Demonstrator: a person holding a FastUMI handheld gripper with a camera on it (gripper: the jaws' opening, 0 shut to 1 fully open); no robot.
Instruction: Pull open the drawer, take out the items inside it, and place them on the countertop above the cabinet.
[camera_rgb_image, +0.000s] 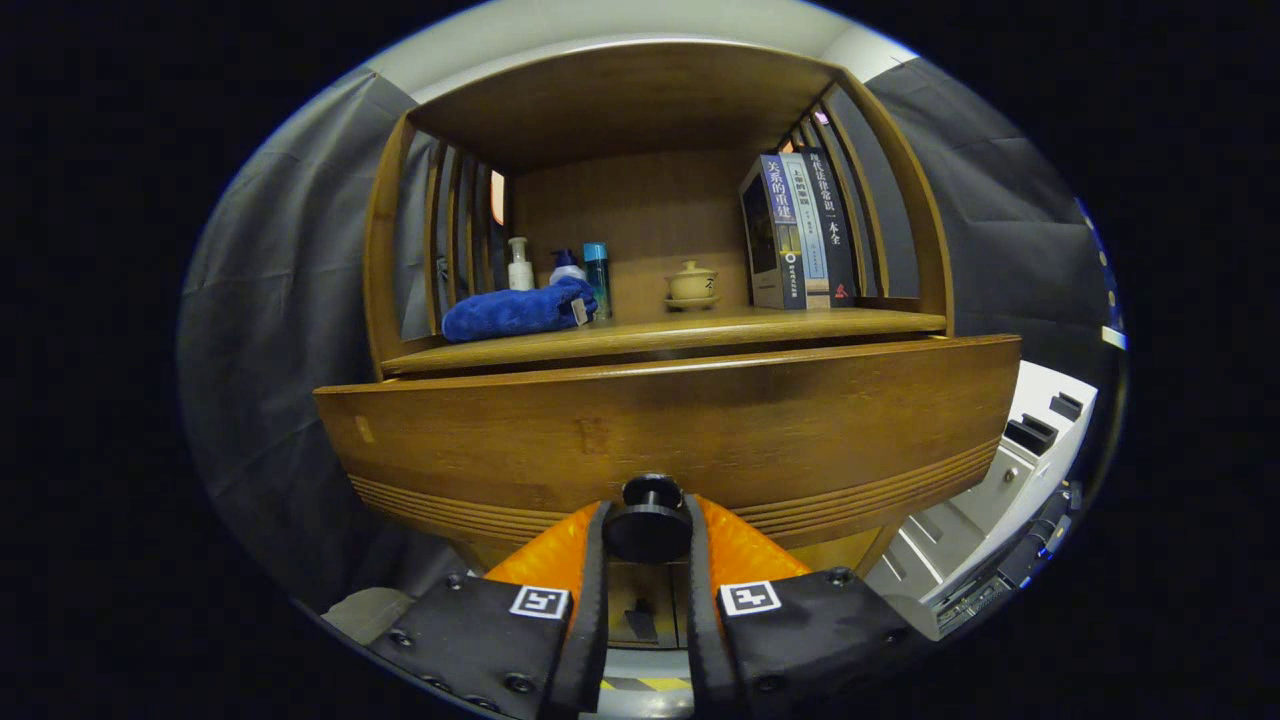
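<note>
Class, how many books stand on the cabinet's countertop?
3: a dark book, a pale one and another dark one, side by side beside the teapot. More may hide behind.

You stood in a draped booth dressed as a home: a wooden cabinet (660, 430) held books (800, 235), toiletry bottles (560, 265), a teapot (692, 283).
</note>
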